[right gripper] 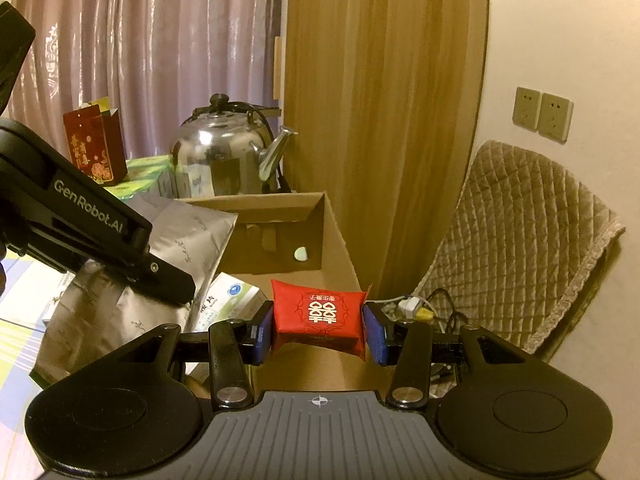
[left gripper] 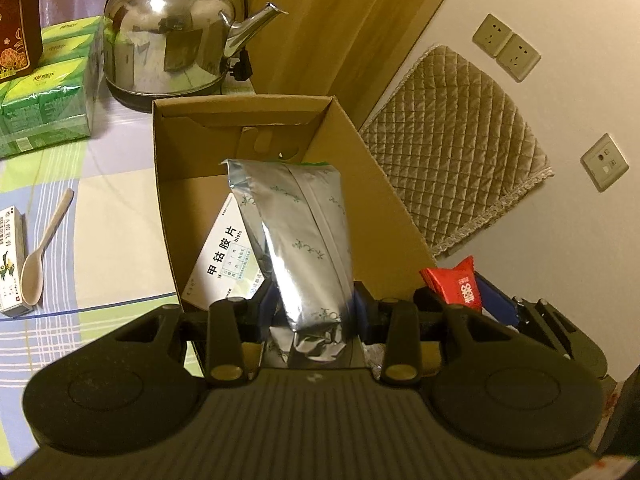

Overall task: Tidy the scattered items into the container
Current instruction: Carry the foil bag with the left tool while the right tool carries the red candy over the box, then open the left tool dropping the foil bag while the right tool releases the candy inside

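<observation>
Clamped between the blue pads of the left tongs (left gripper: 316,312) is a silver pouch (left gripper: 300,232), its crumpled lower end pinched and its long body slanting up over the open box (left gripper: 384,216). Just to the right, the right tongs (right gripper: 319,326) grip a red packet (right gripper: 320,316) by its two short ends, holding it level above the near rim of the same box, right beside the pouch. Both loads hang over the box mouth without touching the cardboard, as far as I can tell.

Inside the box a white carton (left gripper: 224,256) with dark print leans against the left wall, partly hidden behind the pouch.

On the checked tabletop (left gripper: 112,208), left of the box, lie a pale spoon (left gripper: 40,256) and a small white carton (left gripper: 12,260) just beside it. Behind the box stands a steel kettle (left gripper: 172,32), with green tissue packs (left gripper: 44,92) to its left and a dark red gift bag (left gripper: 18,16) on them. A quilted pad (left gripper: 460,152) leans against the wall on the right.
</observation>
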Demonstrator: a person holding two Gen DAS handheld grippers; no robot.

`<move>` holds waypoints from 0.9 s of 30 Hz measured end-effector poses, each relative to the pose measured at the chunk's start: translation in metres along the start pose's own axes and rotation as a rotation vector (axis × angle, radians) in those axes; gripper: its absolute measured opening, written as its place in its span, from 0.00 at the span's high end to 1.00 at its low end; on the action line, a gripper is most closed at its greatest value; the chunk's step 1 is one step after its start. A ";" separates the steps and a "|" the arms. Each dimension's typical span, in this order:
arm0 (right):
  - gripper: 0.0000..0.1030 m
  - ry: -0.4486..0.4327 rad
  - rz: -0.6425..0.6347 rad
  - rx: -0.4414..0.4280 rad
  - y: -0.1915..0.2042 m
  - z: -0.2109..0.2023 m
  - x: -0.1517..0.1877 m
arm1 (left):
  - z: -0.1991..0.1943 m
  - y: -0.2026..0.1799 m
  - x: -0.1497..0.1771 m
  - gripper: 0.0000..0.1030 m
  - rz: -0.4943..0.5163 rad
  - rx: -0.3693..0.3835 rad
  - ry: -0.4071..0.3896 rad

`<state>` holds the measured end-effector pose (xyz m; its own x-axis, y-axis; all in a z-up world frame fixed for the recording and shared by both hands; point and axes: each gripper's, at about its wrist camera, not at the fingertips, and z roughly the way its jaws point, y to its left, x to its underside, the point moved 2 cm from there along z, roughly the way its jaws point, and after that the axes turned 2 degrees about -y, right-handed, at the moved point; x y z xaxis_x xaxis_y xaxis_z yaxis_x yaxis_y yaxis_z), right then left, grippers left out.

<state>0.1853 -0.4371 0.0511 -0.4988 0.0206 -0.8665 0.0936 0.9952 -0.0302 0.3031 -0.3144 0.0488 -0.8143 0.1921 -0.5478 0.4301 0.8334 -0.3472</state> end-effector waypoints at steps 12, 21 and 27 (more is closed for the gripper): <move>0.57 0.012 0.002 -0.005 0.002 0.003 0.006 | -0.015 0.009 0.003 0.58 0.048 -0.051 -0.056; 0.57 0.012 -0.002 -0.015 0.010 -0.001 0.006 | -0.027 0.013 0.020 0.56 0.129 -0.089 -0.056; 0.57 0.012 -0.008 -0.021 0.016 -0.003 0.005 | -0.033 0.016 0.027 0.53 0.161 -0.102 -0.052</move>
<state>0.1816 -0.4207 0.0478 -0.5101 0.0132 -0.8600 0.0714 0.9971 -0.0270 0.2751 -0.2790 0.0541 -0.7157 0.3025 -0.6295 0.5093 0.8428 -0.1741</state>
